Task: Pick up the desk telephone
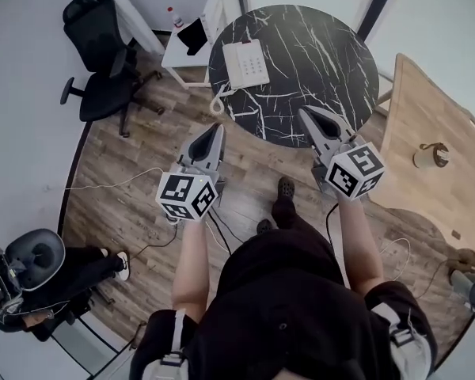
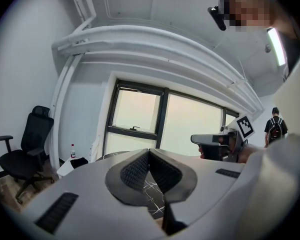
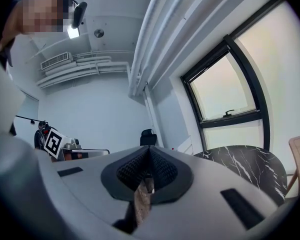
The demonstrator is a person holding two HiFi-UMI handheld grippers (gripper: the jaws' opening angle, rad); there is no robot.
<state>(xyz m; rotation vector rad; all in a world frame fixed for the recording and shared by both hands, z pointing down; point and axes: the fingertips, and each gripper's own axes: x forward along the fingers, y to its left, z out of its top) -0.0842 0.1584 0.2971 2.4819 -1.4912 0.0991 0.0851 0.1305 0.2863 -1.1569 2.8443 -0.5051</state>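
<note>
Both pairs of jaws are clenched on nothing. The left gripper [image 1: 216, 128] and right gripper [image 1: 304, 112] are held at the near edge of the round black marble table [image 1: 332, 54]. The white desk telephone [image 1: 245, 63] is set on the table's left part, apart from both.

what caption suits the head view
Both shut, left gripper and right gripper sit short of the desk telephone on the marble table.

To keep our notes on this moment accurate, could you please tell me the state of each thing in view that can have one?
Telephone: lying flat on the round table, not held, its cord hanging over the edge.
Left hand-held gripper: shut, empty.
Right hand-held gripper: shut, empty.
Office chair: upright, unoccupied.
Bottle: upright by the small white table.
</note>
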